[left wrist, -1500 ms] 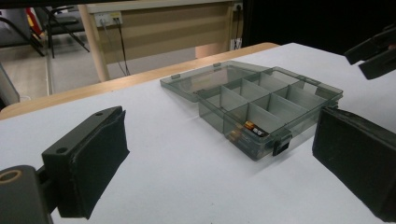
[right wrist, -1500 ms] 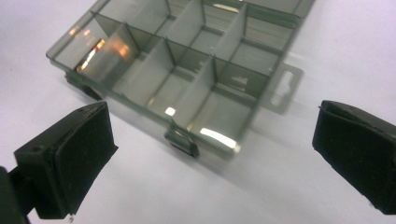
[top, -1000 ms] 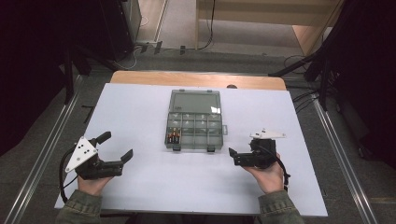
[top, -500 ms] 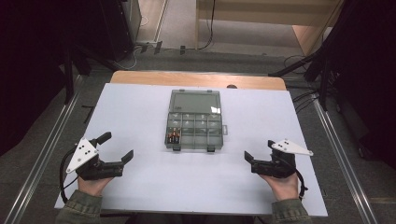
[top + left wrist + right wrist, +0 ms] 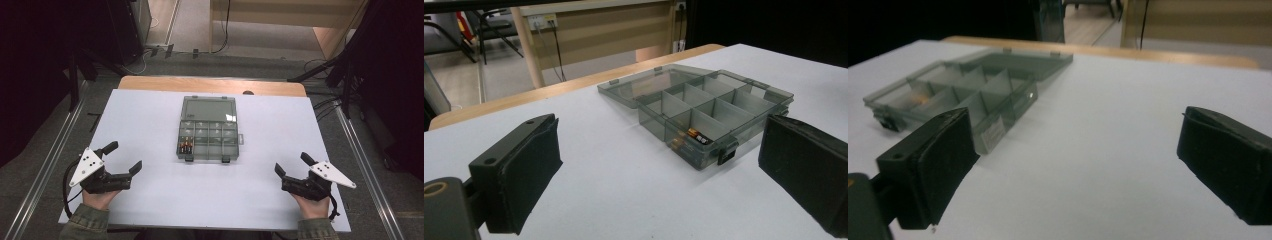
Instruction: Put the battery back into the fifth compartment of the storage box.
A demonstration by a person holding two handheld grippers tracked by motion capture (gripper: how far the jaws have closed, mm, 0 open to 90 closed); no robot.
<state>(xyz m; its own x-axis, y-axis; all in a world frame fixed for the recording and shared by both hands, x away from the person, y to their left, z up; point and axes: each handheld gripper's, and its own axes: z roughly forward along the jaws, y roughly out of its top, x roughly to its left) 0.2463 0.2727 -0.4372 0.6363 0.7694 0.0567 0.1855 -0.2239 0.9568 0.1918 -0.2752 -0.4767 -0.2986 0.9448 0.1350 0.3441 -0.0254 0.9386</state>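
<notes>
At the middle of the white worktop [image 5: 150,115], toward its far edge, a smoky compartment box [image 5: 208,131] lies with lid open flat; batteries [image 5: 186,145] fill its near-left cell. Near the front corners, the left gripper [image 5: 125,156] and right gripper [image 5: 292,165] rest, the 2 jaws of each spread apart, empty.

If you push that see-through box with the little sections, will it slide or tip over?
The organizer box would probably slide, not tip: it lies low and flat on the smooth white table. It likely feels light, since it's thin plastic holding a few batteries. Its open lid may flap.
</notes>
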